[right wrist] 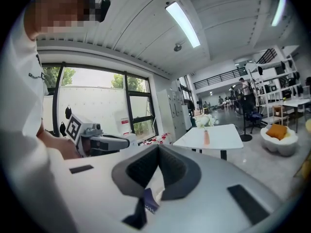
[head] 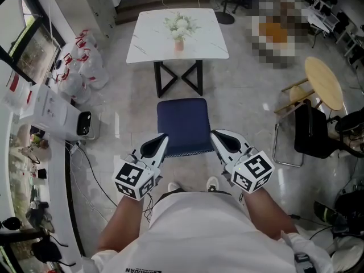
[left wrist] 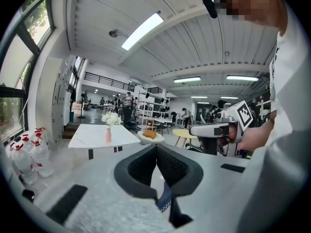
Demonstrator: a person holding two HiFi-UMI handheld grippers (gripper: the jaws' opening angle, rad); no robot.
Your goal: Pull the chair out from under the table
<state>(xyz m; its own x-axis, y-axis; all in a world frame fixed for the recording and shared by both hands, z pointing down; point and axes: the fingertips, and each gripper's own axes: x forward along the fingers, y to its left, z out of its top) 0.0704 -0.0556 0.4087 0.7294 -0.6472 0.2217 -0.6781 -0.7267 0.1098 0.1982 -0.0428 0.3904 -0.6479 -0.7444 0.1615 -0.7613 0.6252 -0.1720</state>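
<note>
The chair (head: 183, 124) has a dark blue seat and stands on the floor just in front of the white marble table (head: 151, 44), clear of its top. My left gripper (head: 163, 138) is at the chair's near left corner and my right gripper (head: 214, 135) at its near right corner. In the left gripper view the left gripper (left wrist: 156, 149) is shut, with a strip of blue chair fabric (left wrist: 164, 201) nipped between its jaws. The right gripper (right wrist: 158, 149) is likewise shut on blue fabric (right wrist: 148, 200). A pink vase of white flowers (head: 180, 30) stands on the table.
Bottled water packs (head: 82, 61) and a white box (head: 54, 112) lie at the left, with cables (head: 85, 164) on the floor. A round wooden table (head: 324, 83) and a black chair (head: 310, 131) stand at the right. My feet (head: 173, 186) are right behind the chair.
</note>
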